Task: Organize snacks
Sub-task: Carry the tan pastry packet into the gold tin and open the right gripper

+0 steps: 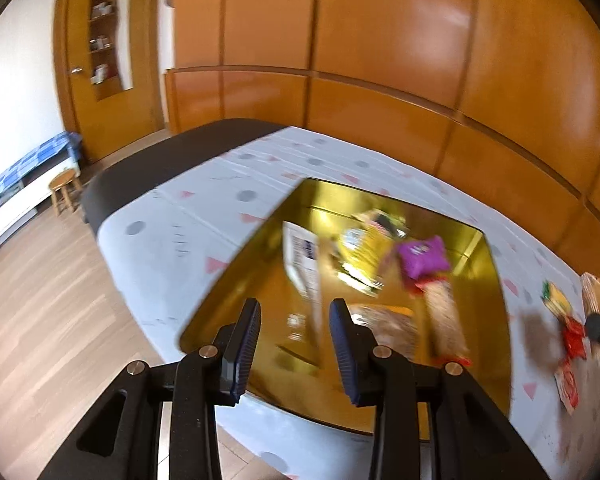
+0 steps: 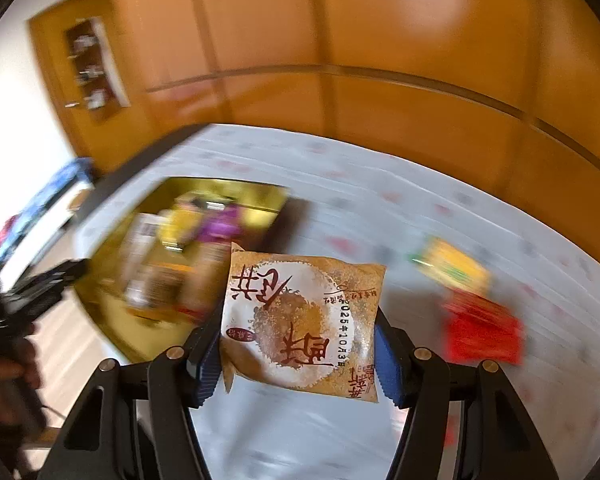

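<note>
A gold tin box (image 1: 236, 276) lies open on the patterned tablecloth, holding several snack packets, among them a purple one (image 1: 422, 258) and a yellow one (image 1: 360, 246). My left gripper (image 1: 294, 346) is open and empty, hovering over the box's near edge. My right gripper (image 2: 300, 354) is shut on a brown-and-white pastry packet (image 2: 300, 320), held above the cloth just right of the box (image 2: 108, 320). Loose yellow (image 2: 454, 266) and red (image 2: 482, 330) packets lie on the cloth to the right; they also show in the left wrist view (image 1: 564, 312).
The table (image 1: 160, 168) has a dark bare end on the left. Wooden cabinets (image 1: 380, 60) stand close behind it. A small stool (image 1: 64, 190) and a bench stand on the wood floor far left. The left gripper's body shows in the right wrist view (image 2: 32, 300).
</note>
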